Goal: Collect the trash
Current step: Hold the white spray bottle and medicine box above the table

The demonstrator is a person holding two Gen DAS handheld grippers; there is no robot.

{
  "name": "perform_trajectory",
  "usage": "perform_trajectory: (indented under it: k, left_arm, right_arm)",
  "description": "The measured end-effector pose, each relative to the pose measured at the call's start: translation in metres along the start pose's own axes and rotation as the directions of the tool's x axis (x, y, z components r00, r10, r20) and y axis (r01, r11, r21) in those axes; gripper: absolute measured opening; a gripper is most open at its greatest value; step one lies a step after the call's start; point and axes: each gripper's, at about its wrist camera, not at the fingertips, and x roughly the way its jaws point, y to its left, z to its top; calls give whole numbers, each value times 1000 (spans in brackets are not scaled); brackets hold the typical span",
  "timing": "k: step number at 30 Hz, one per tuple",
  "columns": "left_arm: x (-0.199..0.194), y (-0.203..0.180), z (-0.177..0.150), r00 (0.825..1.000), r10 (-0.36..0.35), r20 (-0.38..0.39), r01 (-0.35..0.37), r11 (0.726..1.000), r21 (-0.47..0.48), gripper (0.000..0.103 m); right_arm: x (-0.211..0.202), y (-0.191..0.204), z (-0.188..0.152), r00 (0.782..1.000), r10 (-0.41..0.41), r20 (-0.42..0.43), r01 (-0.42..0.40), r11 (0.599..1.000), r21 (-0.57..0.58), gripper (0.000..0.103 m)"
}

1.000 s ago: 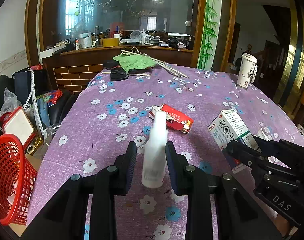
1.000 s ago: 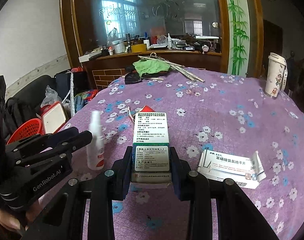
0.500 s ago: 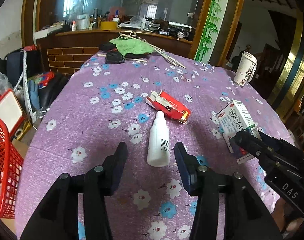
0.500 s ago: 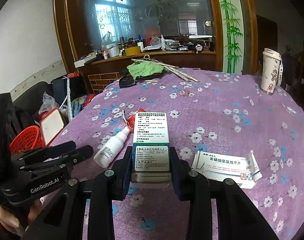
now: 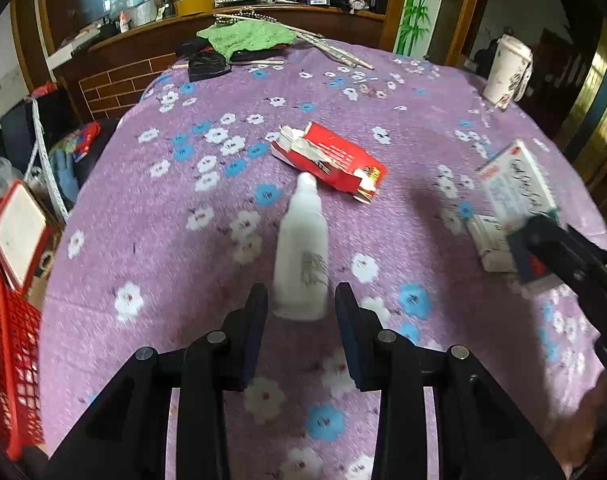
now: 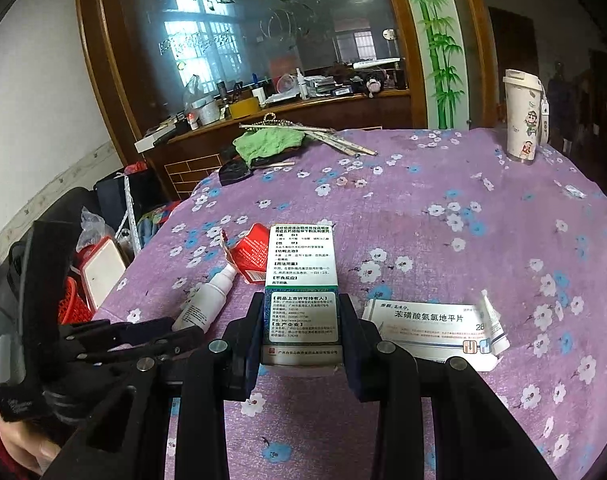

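A white plastic bottle (image 5: 301, 248) lies on its side on the purple flowered tablecloth (image 5: 183, 240). Its base is just ahead of my left gripper (image 5: 301, 306), which is open with a finger on each side, not touching. The bottle also shows in the right wrist view (image 6: 205, 300). A torn red carton (image 5: 329, 160) lies beyond its tip. My right gripper (image 6: 301, 324) is shut on a white and green medicine box (image 6: 301, 276), held above the table. A flat white medicine box (image 6: 431, 326) lies to its right.
A red mesh basket (image 5: 7, 360) stands on the floor at the table's left edge. A tall white cup (image 6: 523, 116) stands at the far right. A green cloth (image 5: 243, 36), black items and sticks lie at the far edge. Bags clutter the floor left.
The bottle stood upright between my left fingers, then fell flat on the cloth. My left gripper opened and tilted down over it. My right gripper kept hold of its box.
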Motion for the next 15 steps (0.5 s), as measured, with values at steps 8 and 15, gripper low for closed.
perform_trajectory:
  k: [8,15]
  left_arm:
    - [9,4,4,1000,-15,9,15,999,-45,29]
    - [-25,13,-20,986,-5,165,21,995,-98,29]
  right_arm:
    - [1,0,0,1000,-7,0,7,1000,-4,37]
    - [2,5,-1,1000,-9,0,9,1000,-29,37]
